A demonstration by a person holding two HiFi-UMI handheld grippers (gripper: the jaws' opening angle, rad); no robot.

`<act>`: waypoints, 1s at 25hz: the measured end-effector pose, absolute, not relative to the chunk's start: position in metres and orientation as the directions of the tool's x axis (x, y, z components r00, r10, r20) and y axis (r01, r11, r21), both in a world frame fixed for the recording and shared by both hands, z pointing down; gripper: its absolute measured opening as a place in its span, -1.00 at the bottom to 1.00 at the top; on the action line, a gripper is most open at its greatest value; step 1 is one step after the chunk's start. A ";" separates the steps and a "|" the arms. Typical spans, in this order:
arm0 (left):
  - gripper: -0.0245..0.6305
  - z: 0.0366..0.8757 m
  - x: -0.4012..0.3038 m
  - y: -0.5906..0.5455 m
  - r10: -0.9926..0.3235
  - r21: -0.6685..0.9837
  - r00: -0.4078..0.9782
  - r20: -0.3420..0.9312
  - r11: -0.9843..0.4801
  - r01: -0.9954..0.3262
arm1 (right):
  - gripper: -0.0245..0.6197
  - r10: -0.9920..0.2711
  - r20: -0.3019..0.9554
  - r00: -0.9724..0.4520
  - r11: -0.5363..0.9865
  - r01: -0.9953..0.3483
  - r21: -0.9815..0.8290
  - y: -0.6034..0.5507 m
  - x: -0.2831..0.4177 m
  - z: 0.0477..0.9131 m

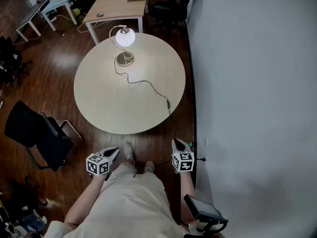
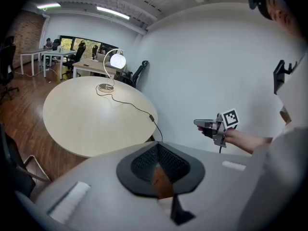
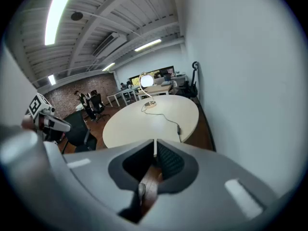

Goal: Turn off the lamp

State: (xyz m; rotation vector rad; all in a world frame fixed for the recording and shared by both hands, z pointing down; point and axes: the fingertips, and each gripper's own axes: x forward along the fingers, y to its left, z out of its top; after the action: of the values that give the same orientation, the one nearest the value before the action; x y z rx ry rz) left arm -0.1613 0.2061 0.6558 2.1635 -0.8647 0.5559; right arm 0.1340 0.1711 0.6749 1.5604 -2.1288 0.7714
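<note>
Beige round table [image 1: 99,98] carries the lit lamp [image 1: 125,37] at its far side, with its cord switch [image 1: 168,103] near the table's right rim. The left gripper [image 1: 112,151] and right gripper [image 1: 179,144] (all 2 closed, empty) hang short of the table. The right's closed tips look best for pressing that switch squarely.

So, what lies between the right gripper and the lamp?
Head view: between the right gripper and lamp lie a floor strip and bare table, crossed by the cord with a small switch.
</note>
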 end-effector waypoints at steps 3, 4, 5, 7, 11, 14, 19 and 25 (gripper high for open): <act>-0.91 0.662 -0.168 0.182 -0.392 0.473 0.692 0.606 -0.522 -0.710 | -0.87 -0.733 0.609 -0.305 0.233 -0.952 -0.196 0.151 0.119 0.676; -0.91 0.662 -0.170 0.175 -0.387 0.476 0.697 0.604 -0.526 -0.705 | -0.87 -0.731 0.611 -0.304 0.234 -0.953 -0.194 0.146 0.114 0.675; -0.91 0.662 -0.172 0.167 -0.383 0.479 0.702 0.601 -0.530 -0.700 | -0.87 -0.730 0.613 -0.301 0.233 -0.954 -0.191 0.141 0.110 0.673; -0.91 0.661 -0.175 0.150 -0.376 0.488 0.715 0.589 -0.540 -0.686 | -0.87 -0.731 0.618 -0.291 0.227 -0.957 -0.182 0.131 0.104 0.667; -0.91 0.654 -0.177 0.112 -0.359 0.500 0.747 0.560 -0.572 -0.650 | -0.87 -0.738 0.623 -0.259 0.205 -0.966 -0.159 0.110 0.096 0.653; -0.91 0.652 -0.182 0.089 -0.344 0.507 0.766 0.543 -0.594 -0.625 | -0.87 -0.746 0.622 -0.236 0.181 -0.972 -0.151 0.097 0.088 0.647; -0.91 0.658 -0.188 0.061 -0.308 0.518 0.793 0.526 -0.623 -0.586 | -0.87 -0.750 0.630 -0.203 0.150 -0.979 -0.136 0.085 0.074 0.644; -0.91 0.662 -0.210 0.030 -0.288 0.524 0.809 0.513 -0.641 -0.561 | -0.87 -0.759 0.626 -0.178 0.124 -0.984 -0.130 0.074 0.053 0.639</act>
State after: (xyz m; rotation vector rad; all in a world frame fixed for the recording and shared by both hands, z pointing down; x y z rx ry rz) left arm -0.2102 0.0295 0.6622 2.2921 -0.6216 0.5061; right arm 0.0535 0.0736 0.6388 1.6839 -2.0001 0.7429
